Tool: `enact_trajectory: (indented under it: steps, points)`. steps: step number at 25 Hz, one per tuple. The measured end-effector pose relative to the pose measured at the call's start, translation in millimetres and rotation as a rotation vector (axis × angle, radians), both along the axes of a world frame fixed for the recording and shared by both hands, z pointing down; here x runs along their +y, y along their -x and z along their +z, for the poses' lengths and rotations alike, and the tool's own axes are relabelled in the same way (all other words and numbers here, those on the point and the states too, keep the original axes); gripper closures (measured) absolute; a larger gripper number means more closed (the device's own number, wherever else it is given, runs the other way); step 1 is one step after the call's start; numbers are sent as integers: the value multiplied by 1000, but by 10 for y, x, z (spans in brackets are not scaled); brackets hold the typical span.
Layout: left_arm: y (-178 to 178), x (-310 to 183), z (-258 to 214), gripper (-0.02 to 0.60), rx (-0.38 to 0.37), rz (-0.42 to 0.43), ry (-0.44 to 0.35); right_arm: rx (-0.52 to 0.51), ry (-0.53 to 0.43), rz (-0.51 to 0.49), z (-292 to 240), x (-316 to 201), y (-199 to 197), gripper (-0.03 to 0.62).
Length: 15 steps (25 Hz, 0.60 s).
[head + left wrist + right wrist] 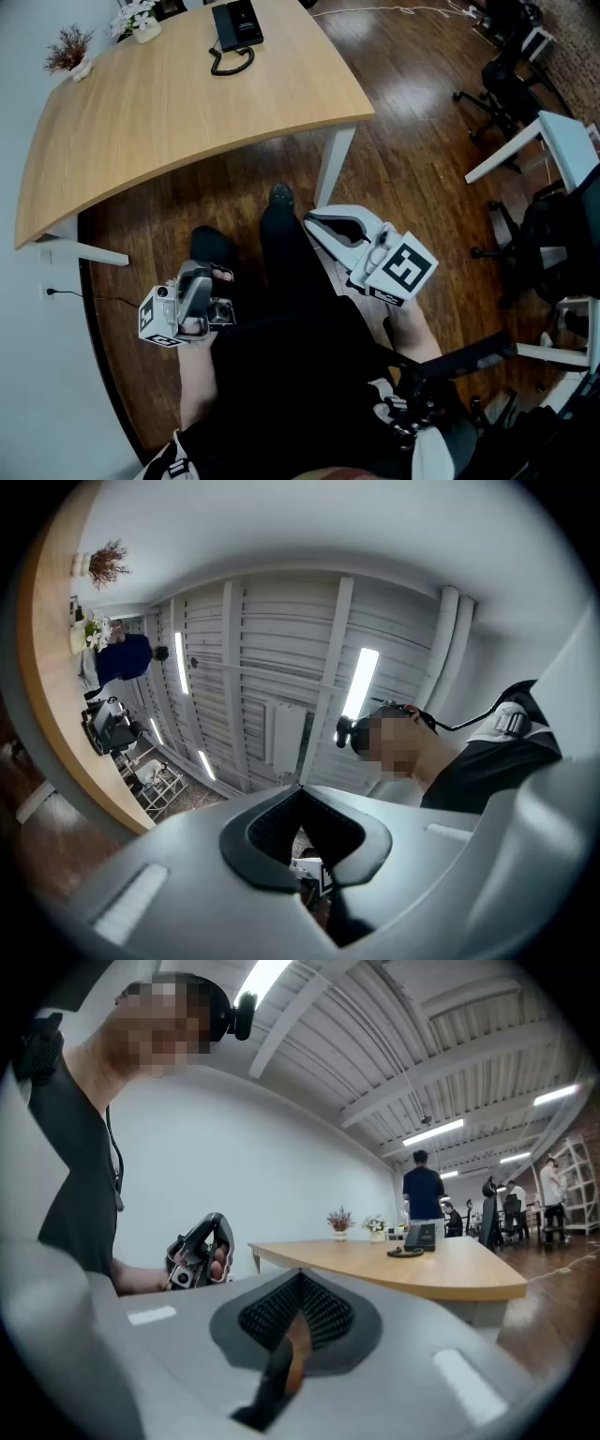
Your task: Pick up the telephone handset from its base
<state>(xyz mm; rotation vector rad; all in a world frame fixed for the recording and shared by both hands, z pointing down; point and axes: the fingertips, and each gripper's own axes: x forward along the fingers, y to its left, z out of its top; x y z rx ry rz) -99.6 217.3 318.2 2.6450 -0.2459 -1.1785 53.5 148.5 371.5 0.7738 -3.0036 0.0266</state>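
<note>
A black telephone (235, 25) stands at the far side of the wooden table (169, 112), its handset lying on the base and its coiled cord (231, 64) in front. The right gripper view shows the same telephone (419, 1236) small and far off. Both grippers are well short of the table, held close to the person's body over the floor. My left gripper (194, 286) is tilted upward, jaws shut with nothing between them. My right gripper (311, 221) points level toward the table, its pads meeting at the tip, also holding nothing.
Two small potted plants (70, 52) (137, 19) sit at the table's far left edge. Office chairs (502, 89) and white desks (562, 141) fill the right side. A person in blue (423, 1194) stands beyond the table. Dark wood floor (234, 197) lies between me and the table.
</note>
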Motion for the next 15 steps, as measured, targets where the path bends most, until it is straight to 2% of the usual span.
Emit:
enact_trajectory:
  steps: [4, 15]
  points:
    - [23, -229, 40, 580, -18, 25, 19, -5, 29, 27, 123, -161, 22, 591]
    - [71, -968, -76, 580, -30, 39, -11, 5, 5, 47, 49, -864, 91, 591]
